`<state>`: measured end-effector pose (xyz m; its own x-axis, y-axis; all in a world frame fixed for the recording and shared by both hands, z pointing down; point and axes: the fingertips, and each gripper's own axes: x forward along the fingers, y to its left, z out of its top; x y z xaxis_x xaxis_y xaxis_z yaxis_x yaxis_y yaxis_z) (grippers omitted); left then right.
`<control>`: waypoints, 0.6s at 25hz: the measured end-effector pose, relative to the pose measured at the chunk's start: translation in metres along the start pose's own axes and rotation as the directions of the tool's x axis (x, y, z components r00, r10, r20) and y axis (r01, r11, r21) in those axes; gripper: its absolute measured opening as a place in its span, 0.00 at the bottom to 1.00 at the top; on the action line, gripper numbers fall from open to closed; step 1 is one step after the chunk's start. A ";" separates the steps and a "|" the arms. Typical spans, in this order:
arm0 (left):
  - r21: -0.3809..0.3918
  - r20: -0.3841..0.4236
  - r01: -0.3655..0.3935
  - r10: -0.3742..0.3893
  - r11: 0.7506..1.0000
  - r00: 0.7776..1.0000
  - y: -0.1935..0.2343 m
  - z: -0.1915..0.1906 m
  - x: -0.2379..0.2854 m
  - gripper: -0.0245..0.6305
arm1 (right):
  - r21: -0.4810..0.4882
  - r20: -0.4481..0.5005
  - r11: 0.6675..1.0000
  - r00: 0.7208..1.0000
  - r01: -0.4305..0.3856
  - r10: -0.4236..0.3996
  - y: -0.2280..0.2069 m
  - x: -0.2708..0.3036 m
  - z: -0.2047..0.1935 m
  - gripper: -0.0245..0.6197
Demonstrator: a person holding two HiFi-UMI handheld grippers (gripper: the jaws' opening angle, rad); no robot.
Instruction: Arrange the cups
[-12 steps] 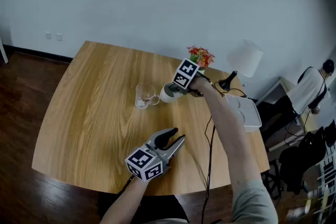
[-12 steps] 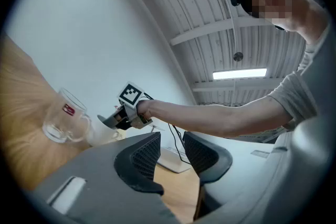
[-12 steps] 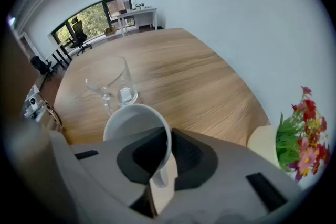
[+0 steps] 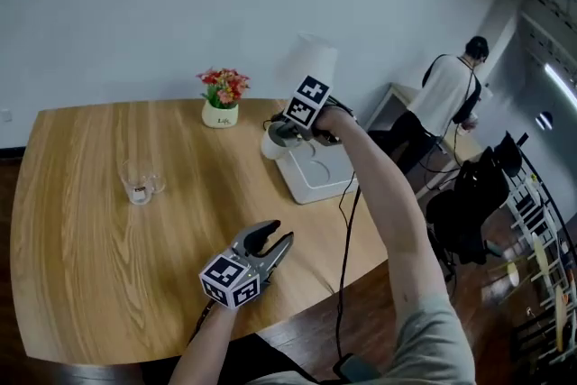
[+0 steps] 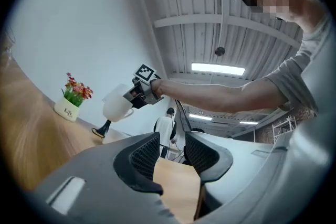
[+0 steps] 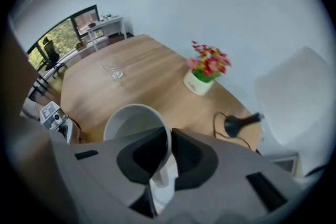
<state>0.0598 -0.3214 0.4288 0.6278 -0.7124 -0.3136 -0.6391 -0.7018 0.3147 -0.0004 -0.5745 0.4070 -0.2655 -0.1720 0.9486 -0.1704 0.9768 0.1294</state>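
Glass cup (image 4: pixel 140 185) left alone, white cup (image 4: pixel 274 142) carried off to the right.
Half a second back the two cups stood side by side on the table (image 4: pixel 81 239); now the glass cup stands at the left, well apart from the white one. The left gripper (image 4: pixel 270 239) hovers over the near edge as before, jaws apart with nothing between them. Right of the flower pot (image 4: pixel 221 113), the right gripper (image 4: pixel 287 135) pinches the white cup's wall, holding it raised by the left edge of the white tray (image 4: pixel 320 180).

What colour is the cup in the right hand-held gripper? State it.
White; the cup shows best in the right gripper view.
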 end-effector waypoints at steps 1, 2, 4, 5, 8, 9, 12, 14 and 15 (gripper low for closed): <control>0.002 -0.001 0.009 -0.009 1.000 1.000 -0.002 -0.004 0.006 0.28 | 0.042 -0.018 0.999 0.999 0.030 -0.029 -0.019 -0.009 -0.022 0.12; 0.005 0.002 0.019 -0.019 1.000 1.000 -0.004 -0.007 0.011 0.28 | 0.083 -0.034 0.995 0.998 0.056 -0.053 -0.037 -0.015 -0.043 0.12; 0.014 0.006 0.040 -0.040 0.999 0.999 -0.009 -0.011 0.019 0.28 | 0.158 -0.062 0.983 0.995 0.092 -0.083 -0.067 -0.020 -0.078 0.12; 0.021 0.006 0.051 -0.051 0.999 0.999 -0.012 -0.013 0.021 0.28 | 0.188 -0.071 0.977 0.994 0.100 -0.088 -0.077 -0.018 -0.092 0.11; 0.030 0.012 0.074 -0.075 0.997 0.997 -0.019 -0.013 0.020 0.28 | 0.249 -0.058 0.966 0.996 0.076 -0.063 -0.095 -0.005 -0.113 0.12; 0.029 0.015 0.076 -0.077 0.997 0.997 -0.018 -0.012 0.019 0.28 | 0.261 -0.046 0.963 0.998 0.062 -0.052 -0.099 0.001 -0.114 0.11; 0.021 0.013 0.064 -0.064 0.998 0.998 -0.012 -0.010 0.019 0.28 | 0.274 -0.041 0.961 0.999 0.037 -0.027 -0.109 0.015 -0.110 0.12; 0.017 0.014 0.062 -0.062 0.998 0.998 -0.012 -0.010 0.020 0.28 | 0.273 -0.068 0.962 0.998 0.032 -0.014 -0.115 0.023 -0.109 0.12; 0.021 0.014 0.064 -0.064 0.998 0.998 -0.013 -0.010 0.020 0.28 | 0.272 -0.081 0.962 0.997 0.029 -0.007 -0.118 0.027 -0.110 0.11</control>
<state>0.0851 -0.3271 0.4274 0.6614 -0.6659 -0.3452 -0.6070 -0.7455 0.2752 0.1165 -0.6804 0.4491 -0.1866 -0.1677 0.9680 -0.4292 0.9002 0.0732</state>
